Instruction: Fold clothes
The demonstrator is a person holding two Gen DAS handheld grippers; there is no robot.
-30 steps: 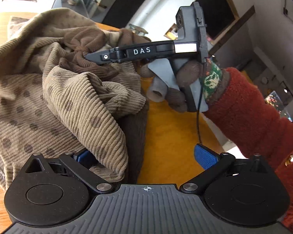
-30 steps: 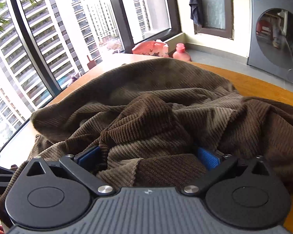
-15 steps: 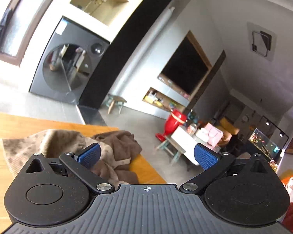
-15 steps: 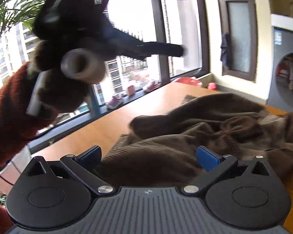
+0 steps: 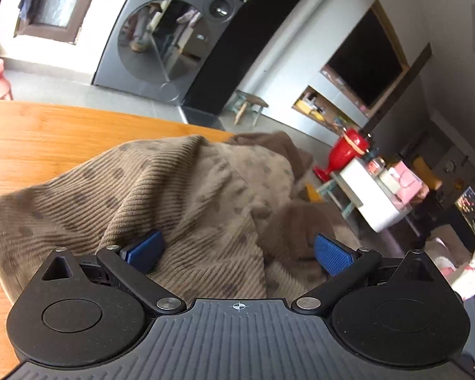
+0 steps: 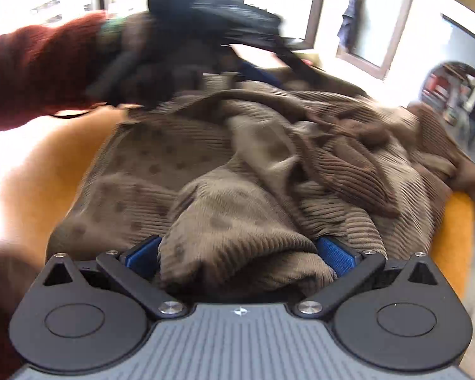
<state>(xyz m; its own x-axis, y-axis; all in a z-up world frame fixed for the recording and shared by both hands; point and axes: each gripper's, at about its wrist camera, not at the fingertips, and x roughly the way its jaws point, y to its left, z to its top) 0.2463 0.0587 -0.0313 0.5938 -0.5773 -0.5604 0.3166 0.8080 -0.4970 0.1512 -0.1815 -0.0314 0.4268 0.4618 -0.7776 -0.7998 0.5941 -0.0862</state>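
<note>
A brown ribbed garment with dark dots (image 5: pixel 180 196) lies crumpled on the wooden table (image 5: pixel 47 129). My left gripper (image 5: pixel 237 250) is open, its blue pads wide apart, with folds of the cloth lying between them. In the right wrist view the same garment (image 6: pixel 253 171) is bunched in a heap, with darker brown parts at the right. My right gripper (image 6: pixel 237 251) is open too, and a thick roll of cloth sits between its pads. The left gripper and the hand holding it (image 6: pixel 205 25) show blurred above the far side of the heap.
The table's far edge (image 5: pixel 161 120) runs behind the garment, with a washing machine (image 5: pixel 167 44) and floor beyond. A red vase (image 5: pixel 345 152) and a white side table (image 5: pixel 373 196) stand off to the right. Windows lie beyond the table in the right wrist view.
The left gripper came back down to the garment after pointing up at the room. The right gripper pulled back and now has a lighter dotted fold between its pads. The cloth has been rearranged.
</note>
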